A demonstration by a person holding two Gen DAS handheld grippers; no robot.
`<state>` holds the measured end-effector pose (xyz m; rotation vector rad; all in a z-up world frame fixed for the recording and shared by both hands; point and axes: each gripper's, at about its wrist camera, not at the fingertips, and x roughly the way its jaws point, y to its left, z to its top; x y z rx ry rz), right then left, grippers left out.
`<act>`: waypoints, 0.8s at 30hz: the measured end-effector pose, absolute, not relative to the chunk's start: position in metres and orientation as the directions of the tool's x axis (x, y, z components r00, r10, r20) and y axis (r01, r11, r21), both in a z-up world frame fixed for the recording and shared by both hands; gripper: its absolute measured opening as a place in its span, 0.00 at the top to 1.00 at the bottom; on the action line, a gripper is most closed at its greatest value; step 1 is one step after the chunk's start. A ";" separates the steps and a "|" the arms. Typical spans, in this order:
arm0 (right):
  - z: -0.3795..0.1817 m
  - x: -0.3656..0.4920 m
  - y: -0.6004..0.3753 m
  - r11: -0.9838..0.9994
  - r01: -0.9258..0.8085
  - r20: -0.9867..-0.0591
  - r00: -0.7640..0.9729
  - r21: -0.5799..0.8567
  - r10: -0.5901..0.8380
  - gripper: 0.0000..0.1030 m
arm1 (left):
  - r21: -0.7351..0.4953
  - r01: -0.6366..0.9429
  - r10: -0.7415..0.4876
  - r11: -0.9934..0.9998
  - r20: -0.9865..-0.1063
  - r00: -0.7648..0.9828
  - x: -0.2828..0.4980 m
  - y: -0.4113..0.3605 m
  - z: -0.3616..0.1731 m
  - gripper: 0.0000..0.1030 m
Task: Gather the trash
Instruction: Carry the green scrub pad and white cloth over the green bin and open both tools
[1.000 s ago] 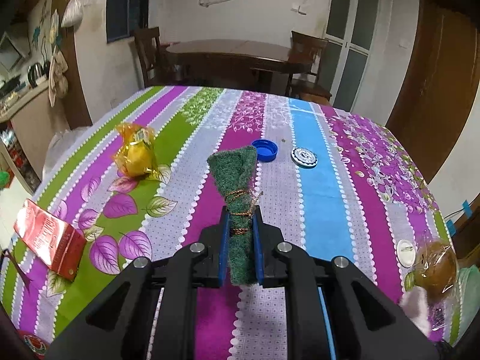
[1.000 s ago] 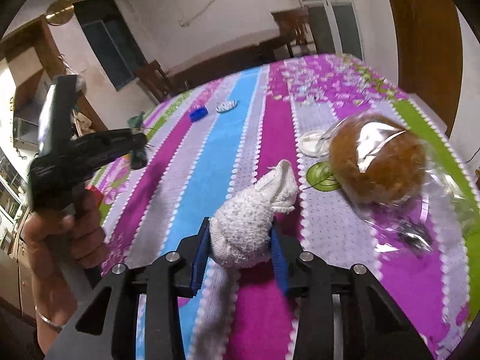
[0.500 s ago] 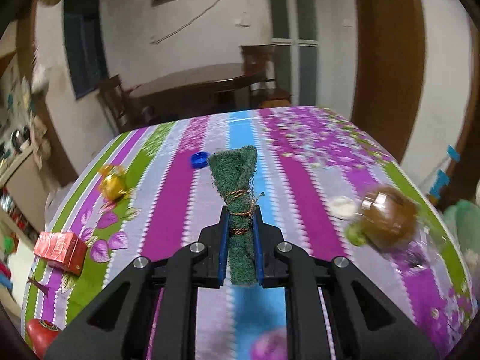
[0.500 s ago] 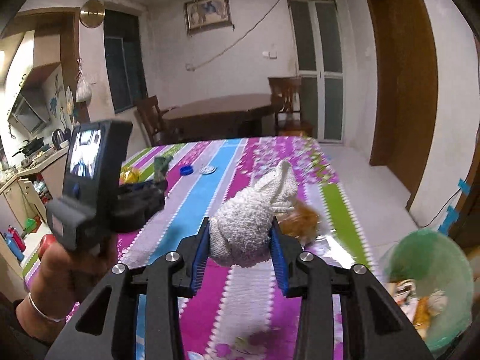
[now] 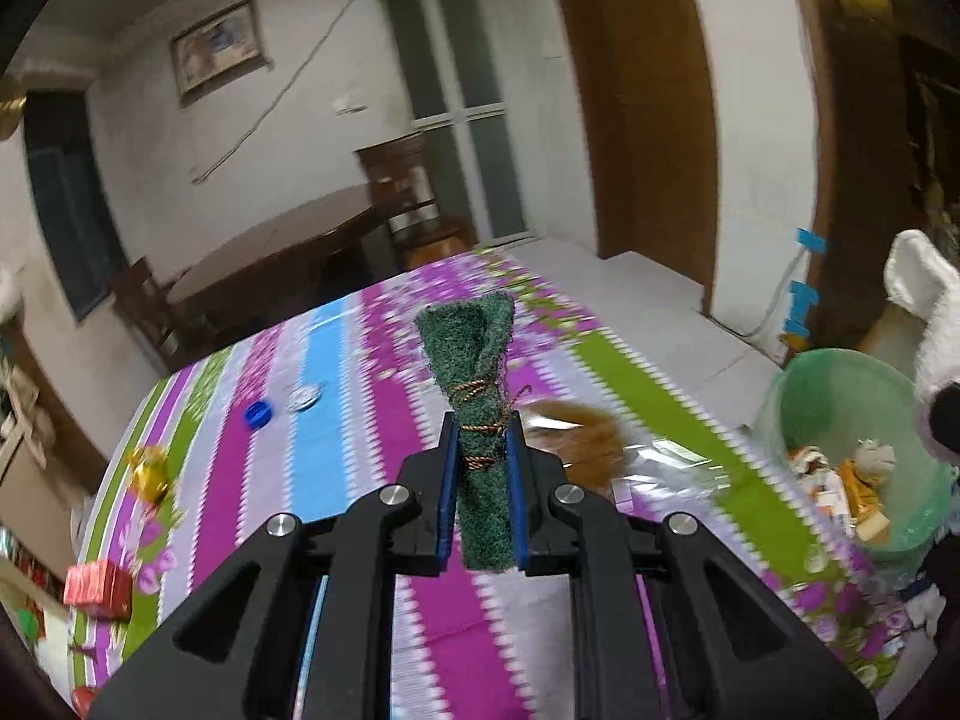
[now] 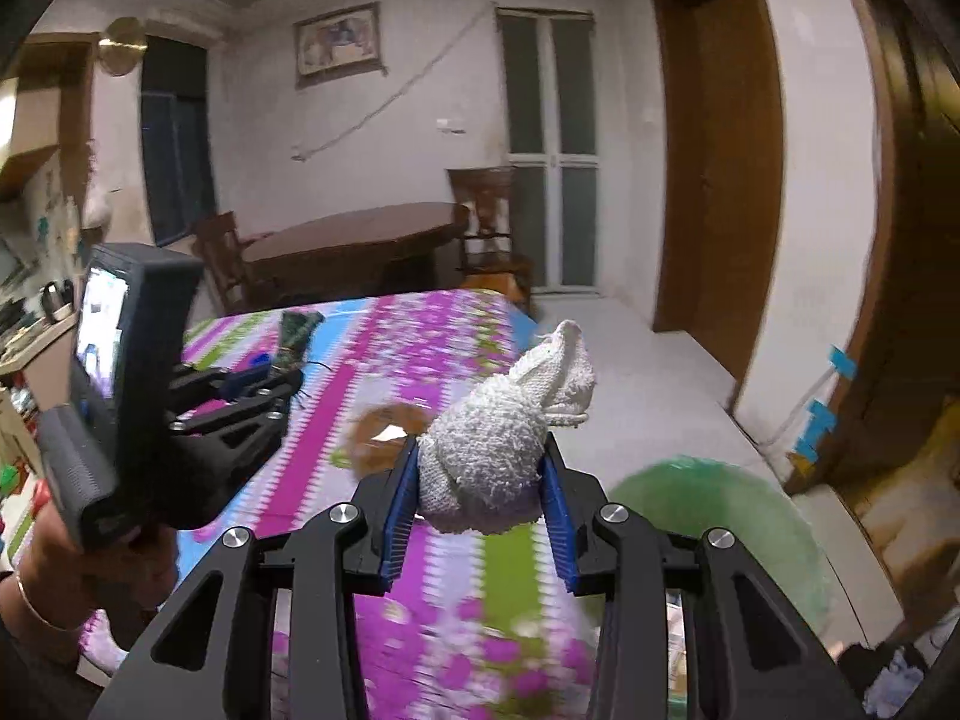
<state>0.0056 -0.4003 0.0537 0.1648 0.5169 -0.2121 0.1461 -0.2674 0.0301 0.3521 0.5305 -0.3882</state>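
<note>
Above the striped counter [image 5: 360, 420], the left tool [image 5: 483, 468] is clamped on a rolled green scouring pad [image 5: 480, 420]; the right tool [image 6: 480, 480] grips a white cloth [image 6: 498, 456] beside the green bin [image 5: 840, 408].

A dim room with white walls [image 6: 420, 138] and a pale tiled floor [image 6: 648, 360]. A framed picture [image 6: 337, 45] hangs high. Beneath it stands a dark wooden table [image 6: 360, 237] with chairs [image 6: 489, 210], beside frosted glass doors [image 6: 549, 150] and a brown wooden door [image 6: 714, 150].
</note>
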 end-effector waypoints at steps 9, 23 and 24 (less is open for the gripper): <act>0.044 -0.045 -0.489 0.919 0.390 -0.571 0.769 0.064 -0.287 0.62 | 0.270 0.582 -0.374 0.767 -0.549 0.747 0.119 -0.345 0.030 0.87; 0.018 -0.075 -0.594 0.871 0.487 -0.710 0.637 0.069 -0.300 0.61 | 0.200 0.823 -0.522 0.531 -0.688 0.504 0.100 -0.440 -0.003 0.87; 0.016 -0.074 -0.597 0.872 0.485 -0.719 0.631 0.071 -0.292 0.61 | 0.185 0.838 -0.528 0.514 -0.701 0.479 0.100 -0.444 -0.007 0.87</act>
